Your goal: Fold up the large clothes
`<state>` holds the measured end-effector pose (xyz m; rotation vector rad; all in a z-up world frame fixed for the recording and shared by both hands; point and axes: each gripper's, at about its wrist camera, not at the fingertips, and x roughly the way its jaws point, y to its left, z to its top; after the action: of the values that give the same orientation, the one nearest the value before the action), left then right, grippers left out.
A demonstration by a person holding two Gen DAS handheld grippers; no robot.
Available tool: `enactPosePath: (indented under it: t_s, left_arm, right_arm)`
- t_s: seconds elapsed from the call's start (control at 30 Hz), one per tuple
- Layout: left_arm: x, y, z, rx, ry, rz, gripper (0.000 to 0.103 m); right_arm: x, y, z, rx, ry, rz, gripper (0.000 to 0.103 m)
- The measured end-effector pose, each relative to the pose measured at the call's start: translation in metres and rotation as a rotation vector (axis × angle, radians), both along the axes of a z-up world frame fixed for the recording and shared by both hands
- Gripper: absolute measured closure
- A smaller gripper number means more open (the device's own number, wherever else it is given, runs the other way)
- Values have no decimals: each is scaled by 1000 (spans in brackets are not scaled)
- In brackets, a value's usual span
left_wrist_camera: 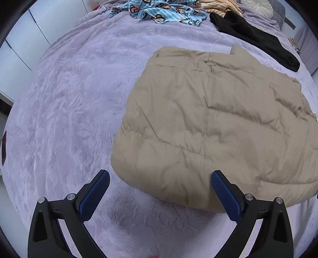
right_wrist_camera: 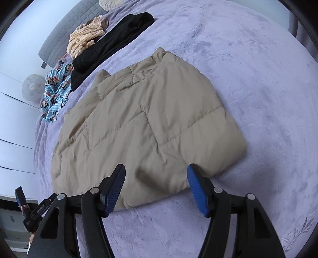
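Note:
A tan quilted jacket (left_wrist_camera: 214, 123) lies folded flat on the lilac bedspread (left_wrist_camera: 69, 99). In the left wrist view my left gripper (left_wrist_camera: 160, 176) hangs wide open above the jacket's near left corner, nothing between its blue pads. In the right wrist view the same jacket (right_wrist_camera: 143, 127) spreads out ahead, and my right gripper (right_wrist_camera: 156, 172) stands open over its near edge. The pads do not press on the fabric. The other gripper (right_wrist_camera: 29, 208) shows at the lower left edge of the right wrist view.
A black garment (left_wrist_camera: 256, 37), a blue monkey-print cloth (left_wrist_camera: 165, 12) and a striped peach garment (left_wrist_camera: 220, 6) lie at the far side of the bed. A round pillow (left_wrist_camera: 256, 7) and a grey headboard (right_wrist_camera: 65, 33) are beyond them. White wardrobe panels (right_wrist_camera: 14, 129) stand beside the bed.

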<state>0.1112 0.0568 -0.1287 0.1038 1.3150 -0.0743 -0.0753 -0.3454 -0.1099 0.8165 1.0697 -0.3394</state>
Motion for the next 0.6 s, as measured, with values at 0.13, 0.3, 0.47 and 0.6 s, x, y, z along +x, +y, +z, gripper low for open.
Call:
enactPosePath:
  t_s: [0.13,0.3,0.47,0.6]
  left_arm:
    - [-10,16,-15,-99,77,22,1]
    - [-19,32,-18,-214,76,54,1]
    - [-25,34,-28,-281,104,40,1]
    - [-29,37,-34,-395,135,57,1]
  right_arm:
    - [-12,9,-10,42,10,-12,32]
    - [-20,15,-23,92,2,-32,19]
    - [-18,16,-39,184,-30,-47,10]
    - [-14,19,-49,261,-59,-47,0]
